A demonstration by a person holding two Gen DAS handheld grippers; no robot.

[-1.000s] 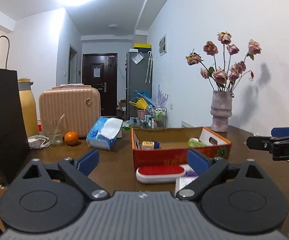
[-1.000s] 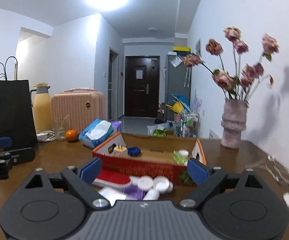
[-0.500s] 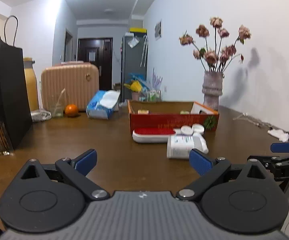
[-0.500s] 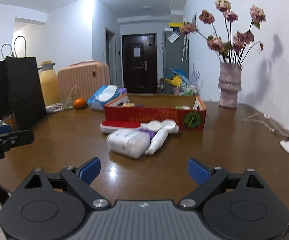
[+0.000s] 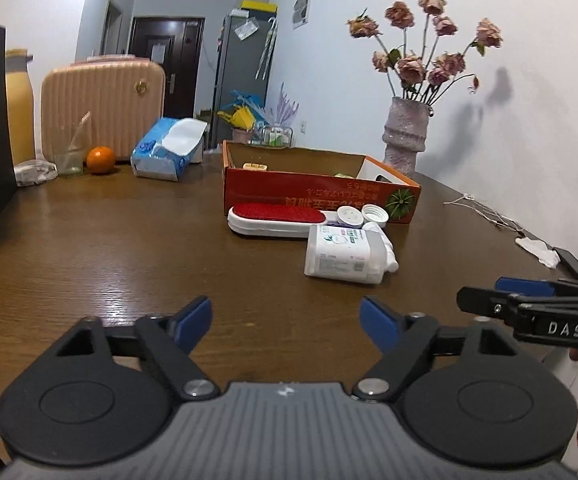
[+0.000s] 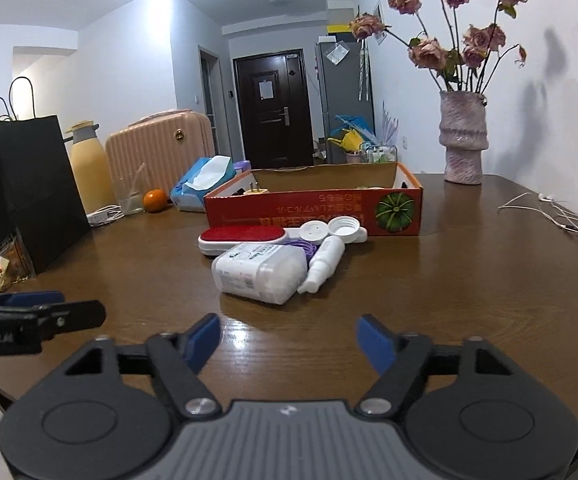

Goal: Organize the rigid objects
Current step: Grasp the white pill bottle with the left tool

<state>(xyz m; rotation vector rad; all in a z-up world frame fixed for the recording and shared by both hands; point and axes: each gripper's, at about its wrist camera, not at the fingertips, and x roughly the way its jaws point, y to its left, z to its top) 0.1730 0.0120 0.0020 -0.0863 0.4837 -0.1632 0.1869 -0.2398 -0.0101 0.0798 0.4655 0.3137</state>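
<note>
An open red cardboard box [image 5: 321, 196] [image 6: 317, 204] stands mid-table with a few small items inside. In front of it lie a red-and-white lint brush [image 5: 277, 218] [image 6: 243, 238], a white lidded container [image 5: 343, 254] [image 6: 259, 272], a small white spray bottle [image 6: 325, 264] and two white caps [image 6: 331, 230]. My left gripper [image 5: 287, 322] is open and empty, low over the near table. My right gripper [image 6: 287, 342] is open and empty, also short of the pile. Each gripper shows at the edge of the other's view.
A black paper bag [image 6: 29, 192], a yellow thermos [image 6: 87, 176], a pink suitcase [image 5: 103, 110], a glass, an orange [image 5: 101, 159] and a tissue pack [image 5: 169, 154] line the left and back. A flower vase [image 6: 463, 140] stands back right; white cables [image 6: 553, 216] and a white cloth [image 5: 539, 250] lie right.
Both grippers have pulled back from the box toward the near table edge, so the pile of items now lies farther ahead. Both stay open and empty.
</note>
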